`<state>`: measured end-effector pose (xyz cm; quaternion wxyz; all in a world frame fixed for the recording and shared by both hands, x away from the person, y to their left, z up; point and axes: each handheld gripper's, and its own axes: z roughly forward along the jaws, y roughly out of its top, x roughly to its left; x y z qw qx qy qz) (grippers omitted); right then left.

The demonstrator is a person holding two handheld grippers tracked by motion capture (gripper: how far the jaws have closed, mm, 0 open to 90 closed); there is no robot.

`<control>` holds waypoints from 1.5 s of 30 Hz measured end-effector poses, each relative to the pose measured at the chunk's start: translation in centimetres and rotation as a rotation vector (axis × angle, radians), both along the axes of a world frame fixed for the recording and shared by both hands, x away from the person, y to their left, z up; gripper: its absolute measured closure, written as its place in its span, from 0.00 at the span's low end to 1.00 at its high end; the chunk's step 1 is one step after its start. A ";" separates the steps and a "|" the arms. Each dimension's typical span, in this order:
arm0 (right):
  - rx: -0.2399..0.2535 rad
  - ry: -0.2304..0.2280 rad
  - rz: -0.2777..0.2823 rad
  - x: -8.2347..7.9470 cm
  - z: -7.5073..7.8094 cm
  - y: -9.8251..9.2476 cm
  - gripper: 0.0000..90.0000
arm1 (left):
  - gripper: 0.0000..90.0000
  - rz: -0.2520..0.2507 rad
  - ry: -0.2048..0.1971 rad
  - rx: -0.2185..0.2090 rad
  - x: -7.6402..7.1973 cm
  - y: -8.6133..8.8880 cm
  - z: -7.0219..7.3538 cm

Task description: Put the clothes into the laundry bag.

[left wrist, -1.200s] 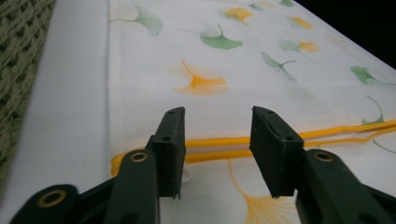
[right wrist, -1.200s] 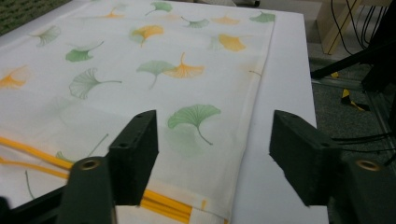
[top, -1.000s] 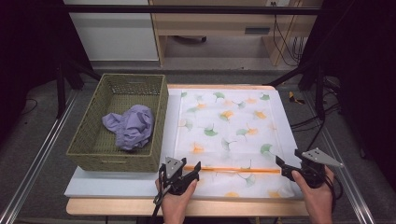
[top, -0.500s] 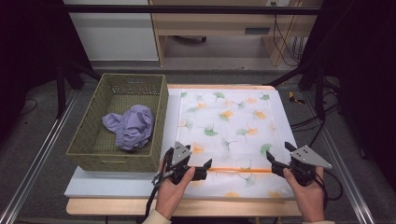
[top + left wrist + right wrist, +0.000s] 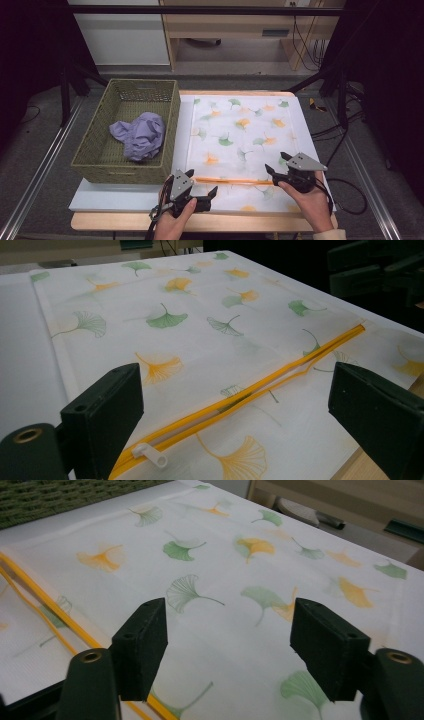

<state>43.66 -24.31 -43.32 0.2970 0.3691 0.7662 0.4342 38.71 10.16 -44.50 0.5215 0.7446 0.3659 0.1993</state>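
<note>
Taking the zip bag as the landmark, a woven green basket is seen just beside its left edge, with a crumpled lilac cloth lying inside it. The bag itself, white mesh printed with ginkgo leaves, is spread flat on the white table, its orange zipper running across near the front edge. In the left gripper view the zipper's two sides are parted along the middle, and the white pull is found at the bag's left end.

At the bag's front left corner the left gripper has been drawn back off the zipper line since a second ago, and its jaws have just been opened: they are spread wide with nothing between the pads. At the right end of the zipper the right gripper has been brought inward over the bag, and its jaws have just been closing, though they are still apart and nothing is pinched.

The zip run is judged finished, so the opened mouth can next be lifted for the cloth
</note>
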 end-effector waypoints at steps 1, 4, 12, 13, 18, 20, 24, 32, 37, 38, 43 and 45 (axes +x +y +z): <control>0.001 0.008 0.022 0.4 0.0 0.3 0.38 | 0.08 -0.006 -0.001 0.001 0.1 0.0 0.0; -0.001 0.026 0.076 1.3 0.2 1.2 0.43 | 0.09 0.000 -0.018 -0.005 0.3 0.4 0.3; -0.059 0.095 0.226 2.3 -0.9 3.8 0.72 | 0.11 0.017 -0.028 -0.012 -0.2 1.3 0.6; -0.068 0.099 0.229 2.2 -1.1 4.0 0.75 | 0.11 0.020 -0.031 -0.007 -0.3 1.4 0.7; -0.123 0.139 0.249 1.4 -2.1 5.0 0.78 | 0.11 0.037 -0.060 0.028 -2.4 2.1 1.0; -0.141 0.161 0.247 1.1 -2.6 5.3 0.72 | 0.11 0.041 -0.067 0.052 -3.3 2.7 0.8; -0.141 0.181 0.248 1.2 -3.0 5.8 0.61 | 0.11 0.055 -0.037 0.048 -3.6 3.7 0.4; -0.157 0.221 0.257 1.9 -3.8 6.3 0.51 | 0.11 0.058 -0.009 0.032 -2.6 4.2 0.4; -0.151 0.237 0.256 2.0 -3.9 6.5 0.49 | 0.11 0.054 -0.019 0.047 -2.7 4.1 0.4; -0.149 0.234 0.256 2.0 -3.9 6.5 0.49 | 0.11 0.054 -0.019 0.048 -2.8 4.1 0.4; -0.148 0.243 0.255 2.1 -4.0 6.4 0.49 | 0.11 0.051 -0.019 0.051 -2.9 4.0 0.4; -0.152 0.253 0.255 2.1 -4.0 6.4 0.49 | 0.11 0.050 -0.017 0.050 -2.9 4.0 0.4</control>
